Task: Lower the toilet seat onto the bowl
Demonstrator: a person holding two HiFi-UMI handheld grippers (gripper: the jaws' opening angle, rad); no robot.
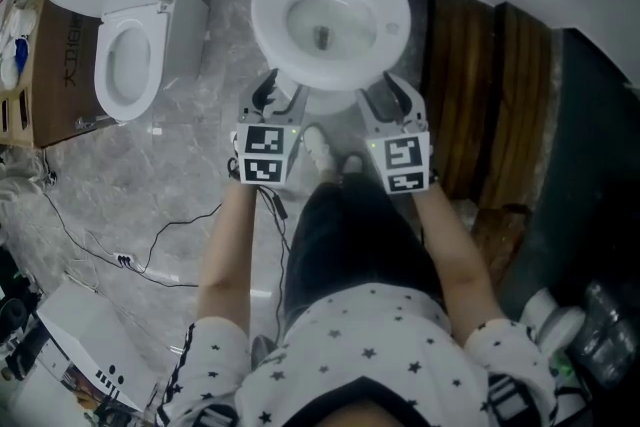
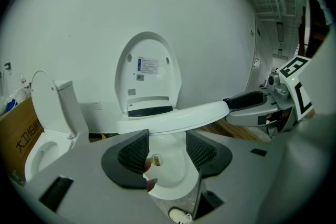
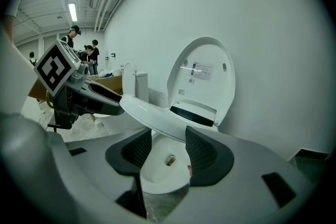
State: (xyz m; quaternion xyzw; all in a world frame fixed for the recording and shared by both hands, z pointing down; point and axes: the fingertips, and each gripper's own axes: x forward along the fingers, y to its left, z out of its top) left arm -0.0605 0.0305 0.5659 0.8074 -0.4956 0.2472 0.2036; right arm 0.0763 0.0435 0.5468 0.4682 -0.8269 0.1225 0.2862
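Note:
A white toilet stands against the wall with its lid upright. The white seat hangs partly lowered, tilted above the bowl, with a gap under its front. My left gripper is at the seat's front left and my right gripper at its front right. In the left gripper view the seat runs across just above my spread jaws to the right gripper's black finger, which touches its edge. The right gripper view mirrors this: seat, own gripper, left gripper. No pads press on it.
A second toilet with its lid up stands to the left beside a cardboard box. Cables trail over the marble floor. Wooden planks lie on the right. My shoes are at the bowl's foot. People stand far back.

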